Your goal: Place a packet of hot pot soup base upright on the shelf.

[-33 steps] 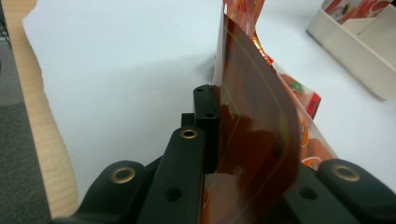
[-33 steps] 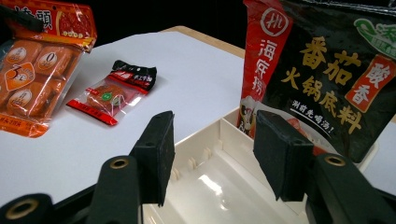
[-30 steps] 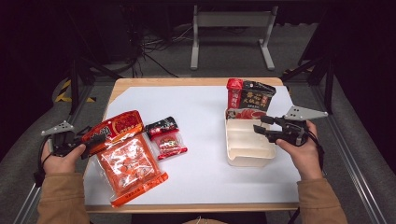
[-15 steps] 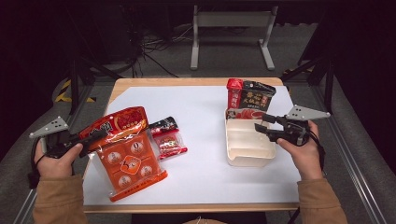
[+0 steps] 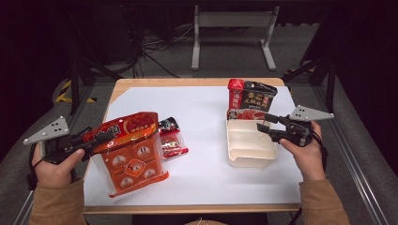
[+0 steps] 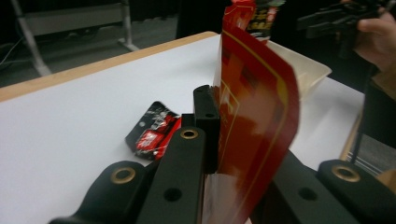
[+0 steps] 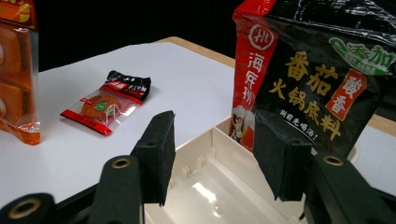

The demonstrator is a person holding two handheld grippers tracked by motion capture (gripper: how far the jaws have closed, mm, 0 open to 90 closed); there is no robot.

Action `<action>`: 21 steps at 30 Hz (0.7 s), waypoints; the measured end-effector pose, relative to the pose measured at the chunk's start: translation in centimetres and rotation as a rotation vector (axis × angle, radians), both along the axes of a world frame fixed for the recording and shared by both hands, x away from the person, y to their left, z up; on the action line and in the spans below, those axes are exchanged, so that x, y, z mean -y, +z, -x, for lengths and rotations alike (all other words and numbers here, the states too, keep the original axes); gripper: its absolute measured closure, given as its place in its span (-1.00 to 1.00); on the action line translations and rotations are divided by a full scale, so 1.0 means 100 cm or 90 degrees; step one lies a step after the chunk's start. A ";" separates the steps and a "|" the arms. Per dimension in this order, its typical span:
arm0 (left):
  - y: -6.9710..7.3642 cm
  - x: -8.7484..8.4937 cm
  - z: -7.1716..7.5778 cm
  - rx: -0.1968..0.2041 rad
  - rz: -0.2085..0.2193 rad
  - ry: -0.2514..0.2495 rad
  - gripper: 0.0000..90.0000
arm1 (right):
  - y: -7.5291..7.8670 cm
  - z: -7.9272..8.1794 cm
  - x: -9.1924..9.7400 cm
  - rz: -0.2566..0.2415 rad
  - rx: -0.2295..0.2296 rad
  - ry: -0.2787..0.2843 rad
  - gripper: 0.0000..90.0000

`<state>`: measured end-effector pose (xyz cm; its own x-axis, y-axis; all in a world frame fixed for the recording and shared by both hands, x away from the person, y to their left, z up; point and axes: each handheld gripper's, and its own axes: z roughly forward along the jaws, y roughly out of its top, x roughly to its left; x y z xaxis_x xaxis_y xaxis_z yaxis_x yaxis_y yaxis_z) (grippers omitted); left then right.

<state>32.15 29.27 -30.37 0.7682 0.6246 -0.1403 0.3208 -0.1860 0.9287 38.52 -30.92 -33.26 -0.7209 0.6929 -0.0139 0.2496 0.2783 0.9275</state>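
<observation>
My left gripper (image 5: pixel 109 136) is shut on the top edge of a large orange-red snack bag (image 5: pixel 133 157), which hangs tilted at the table's left. In the left gripper view its jaws (image 6: pixel 218 116) clamp the bag's red top (image 6: pixel 259 116). A small red-and-black packet (image 5: pixel 171 140) lies flat beside the bag. At the right, my right gripper (image 5: pixel 263 124) hovers open over a cream box (image 5: pixel 248 143). Nothing sits between its jaws (image 7: pixel 215 145). A black-and-red pouch (image 7: pixel 313 74) stands upright at the box's (image 7: pixel 219 186) far end.
A white sheet (image 5: pixel 202 112) covers the wooden table (image 5: pixel 197 82). A metal stand (image 5: pixel 232 21) and cables lie on the dark floor beyond the far edge. The sheet's middle, between packet and box, is bare.
My left gripper has risen with the snack bag, tipping it up from lying flat to hanging at a slant. The right gripper and the box have not moved.
</observation>
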 end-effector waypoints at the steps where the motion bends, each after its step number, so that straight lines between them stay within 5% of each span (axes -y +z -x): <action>1: 0.002 0.002 0.001 0.006 -0.001 -0.011 1.00 | 0.000 0.000 0.000 -0.001 0.000 -0.001 0.09; 9: 0.017 0.020 0.016 0.038 -0.020 -0.070 1.00 | 0.000 0.000 -0.001 -0.001 0.001 0.002 0.09; 21: 0.021 0.026 0.018 0.040 0.019 -0.121 1.00 | 0.001 0.001 -0.006 -0.008 0.001 0.020 0.14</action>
